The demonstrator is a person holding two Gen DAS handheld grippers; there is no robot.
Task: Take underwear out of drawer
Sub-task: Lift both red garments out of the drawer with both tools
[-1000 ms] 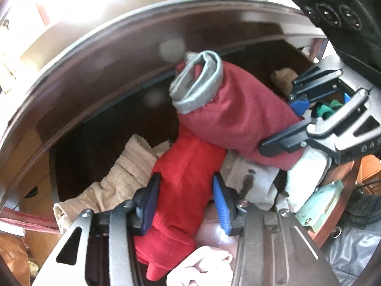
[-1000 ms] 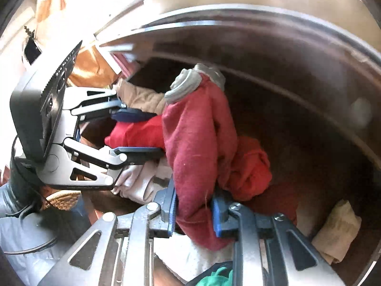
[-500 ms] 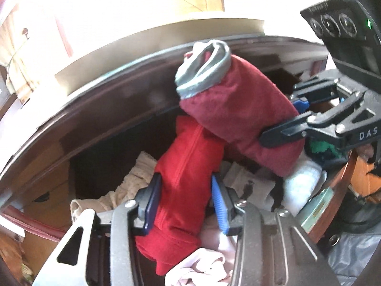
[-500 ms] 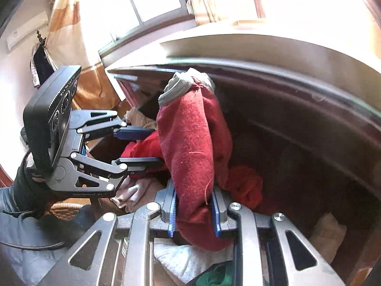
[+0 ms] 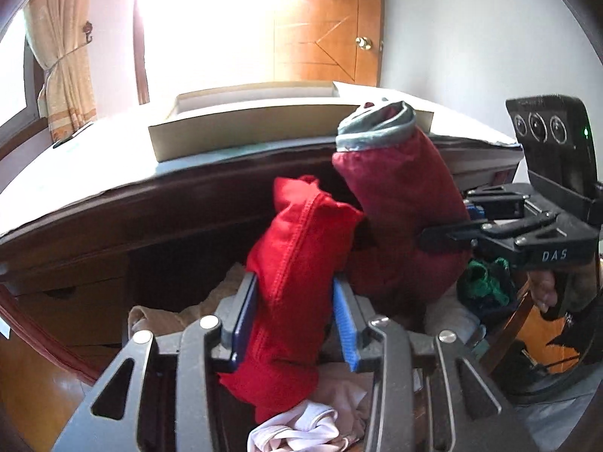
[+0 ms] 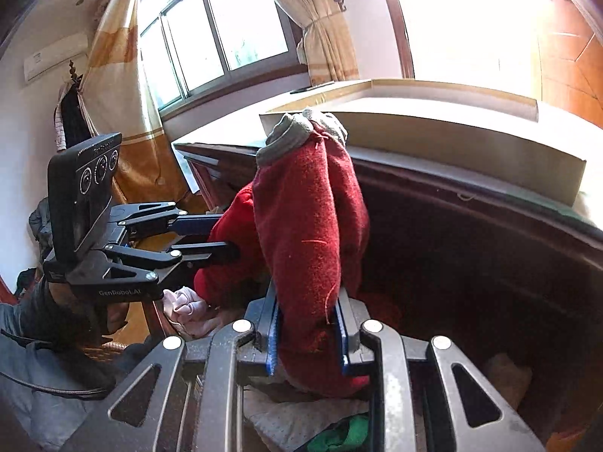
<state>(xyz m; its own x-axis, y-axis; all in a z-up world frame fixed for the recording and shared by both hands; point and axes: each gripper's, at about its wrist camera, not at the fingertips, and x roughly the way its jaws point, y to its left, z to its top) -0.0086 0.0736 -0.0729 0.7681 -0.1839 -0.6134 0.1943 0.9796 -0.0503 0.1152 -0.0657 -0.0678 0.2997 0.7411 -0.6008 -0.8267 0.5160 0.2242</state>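
Observation:
My left gripper point(image 5: 296, 320) is shut on bright red underwear point(image 5: 297, 263) and holds it upright above the open drawer point(image 5: 181, 263). My right gripper point(image 6: 307, 335) is shut on dark red underwear with a grey waistband point(image 6: 309, 218), also lifted above the drawer. In the left wrist view the dark red pair point(image 5: 403, 211) stands right of the bright red one, with the right gripper point(image 5: 448, 222) clamped on it. In the right wrist view the left gripper point(image 6: 211, 237) grips the bright red pair point(image 6: 230, 241) at the left.
The drawer holds more clothes: beige point(image 5: 162, 316), white and pink point(image 5: 301, 429), green point(image 5: 486, 282). A dark wooden desk top point(image 5: 113, 196) overhangs the drawer, with a flat cardboard box point(image 5: 264, 120) on it. A window point(image 6: 211, 41) and curtains are behind.
Both grippers have risen with their underwear, from deep inside the drawer to above the level of the desk edge. The room behind has come into view.

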